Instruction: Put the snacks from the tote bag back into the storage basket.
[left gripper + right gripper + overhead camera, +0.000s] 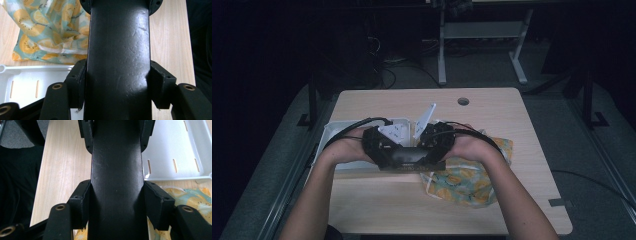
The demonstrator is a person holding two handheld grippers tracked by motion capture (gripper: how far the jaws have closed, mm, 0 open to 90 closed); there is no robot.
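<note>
The wooden table (492, 110) carries everything, its bare top reaching toward twelve o'clock in the high view, where a small round hole (463, 101) sits near the far edge. At about nine o'clock from the table's middle lies a white slotted tray (332, 131), shallow, with thin slits in its floor; in the left gripper view it shows at seven o'clock, in the right gripper view at two o'clock. At about five o'clock from the middle a crumpled cloth with an orange-slice print (467, 182) lies on the wood, just beside the tray's near corner and partly under the right hand (472, 146).

Between the tray and the cloth, held off the table near its middle, is a long black glossy bar (411, 156), lying across from nine to three o'clock. The left gripper (384, 150) takes one end and the right gripper (434, 148) the other, the two heads facing each other and close together. In each gripper view the bar runs from six to twelve o'clock straight up between the jaws, hiding most of what lies beyond. The left fingers (76, 82) lie against its flanks on both sides, clamped on it. The right fingers (80, 203) press its sides likewise, gripping it. The left hand (346, 148) hangs over the tray's near rim.
</note>
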